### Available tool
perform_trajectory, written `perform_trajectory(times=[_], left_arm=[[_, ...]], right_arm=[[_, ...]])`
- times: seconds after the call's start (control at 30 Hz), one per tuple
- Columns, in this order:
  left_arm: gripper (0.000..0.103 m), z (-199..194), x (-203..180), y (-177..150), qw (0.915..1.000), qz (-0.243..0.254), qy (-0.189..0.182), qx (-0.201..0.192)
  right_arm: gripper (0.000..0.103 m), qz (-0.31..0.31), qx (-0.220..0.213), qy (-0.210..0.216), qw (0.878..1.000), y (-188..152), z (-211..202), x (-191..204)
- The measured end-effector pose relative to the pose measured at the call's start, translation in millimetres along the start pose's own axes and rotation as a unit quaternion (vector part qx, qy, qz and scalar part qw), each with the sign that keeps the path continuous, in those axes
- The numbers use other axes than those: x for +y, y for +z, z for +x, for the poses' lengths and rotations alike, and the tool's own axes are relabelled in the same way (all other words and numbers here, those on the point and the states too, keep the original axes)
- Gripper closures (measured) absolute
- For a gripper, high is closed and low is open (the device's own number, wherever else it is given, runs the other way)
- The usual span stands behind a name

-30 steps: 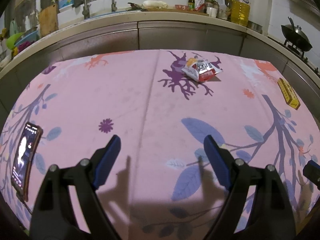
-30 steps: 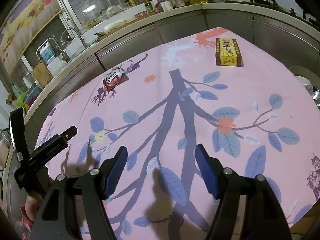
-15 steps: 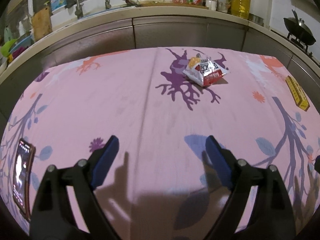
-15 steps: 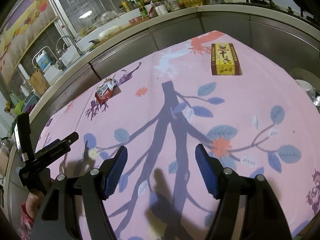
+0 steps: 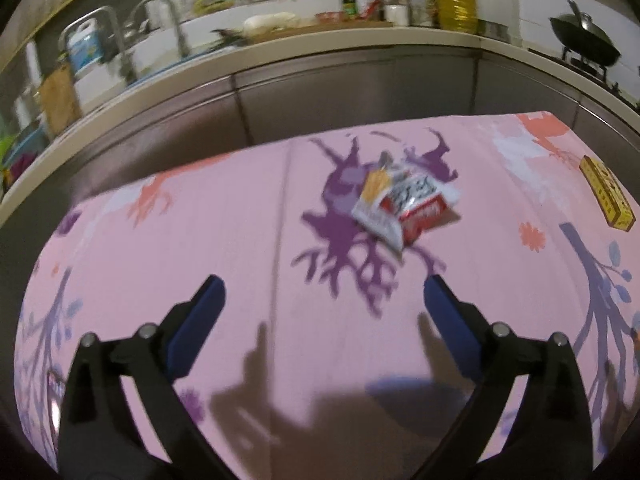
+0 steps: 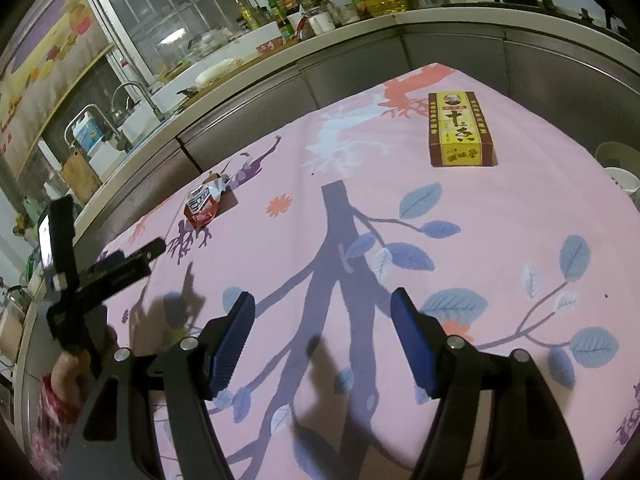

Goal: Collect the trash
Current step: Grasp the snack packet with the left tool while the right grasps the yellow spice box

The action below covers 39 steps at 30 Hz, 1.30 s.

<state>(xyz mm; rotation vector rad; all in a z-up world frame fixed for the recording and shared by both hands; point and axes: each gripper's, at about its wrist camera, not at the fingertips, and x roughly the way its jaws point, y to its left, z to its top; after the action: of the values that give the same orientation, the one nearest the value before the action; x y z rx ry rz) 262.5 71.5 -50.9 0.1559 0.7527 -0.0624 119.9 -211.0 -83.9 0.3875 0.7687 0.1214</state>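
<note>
A: Item one, the table (image 5: 224, 216) under a pink cloth printed with purple branches and blue leaves. Landmark for every entry: the purple branch print at its far edge.

B: Item two?

A: The yellow and brown rectangular cardboard box (image 6: 460, 130), well to the right of the landmark, lying flat. Item three, the crumpled red and white foil snack wrapper (image 5: 404, 208), lying on the landmark's right side.

B: Tools?

A: The left gripper (image 5: 322, 294), blue pads spread wide with nothing between them, short of the landmark and pointed at it. The right gripper (image 6: 322, 312), likewise spread and empty, well back from the landmark, nearer the box.

B: Handling note for the wrapper?

A: Judged to be the approach stage. Keep the jaws wide, come in low so the pads straddle the puffed middle, then close gently; foil probably slips and crumples.

B: Change against the earlier entry?

A: In the left view the wrapper sits larger and nearer the pads than half a second ago; both grippers were already spread wide.
</note>
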Motion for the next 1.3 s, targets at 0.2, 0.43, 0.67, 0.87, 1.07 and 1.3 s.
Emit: perform_trajectory(times=[0.2,0.43,0.67,0.87,1.07,1.3], left_arm=[[0.007,37.9,-6.8,39.4,0.9987,0.013,-0.048,0.013],[0.007,80.4,-26.0,65.5,0.9945,0.039,-0.089,0.038],[0.030,86.0,-42.0,58.9,0.9923,0.050,-0.102,0.050],[0.064,69.6,-44.7,39.9,0.9934,0.039,-0.094,0.053],[0.067,34.8,-47.1,6.2,0.9937,0.026,-0.095,0.053],[0.070,-14.0,-39.9,-45.5,0.9904,-0.011,-0.122,0.064]], right_arm=[[0.035,0.017,-0.028,-0.017,0.999,23.8,-3.0,-22.9],[0.034,0.062,-0.090,-0.055,0.992,100.6,8.2,-87.9],[0.030,0.128,-0.037,-0.042,0.990,148.7,68.9,-132.0],[0.038,0.045,-0.008,-0.063,0.997,141.8,94.5,-102.2],[0.042,-0.065,0.028,-0.010,0.997,90.2,92.8,-32.4],[0.042,-0.106,0.059,0.060,0.991,13.5,61.5,19.5]])
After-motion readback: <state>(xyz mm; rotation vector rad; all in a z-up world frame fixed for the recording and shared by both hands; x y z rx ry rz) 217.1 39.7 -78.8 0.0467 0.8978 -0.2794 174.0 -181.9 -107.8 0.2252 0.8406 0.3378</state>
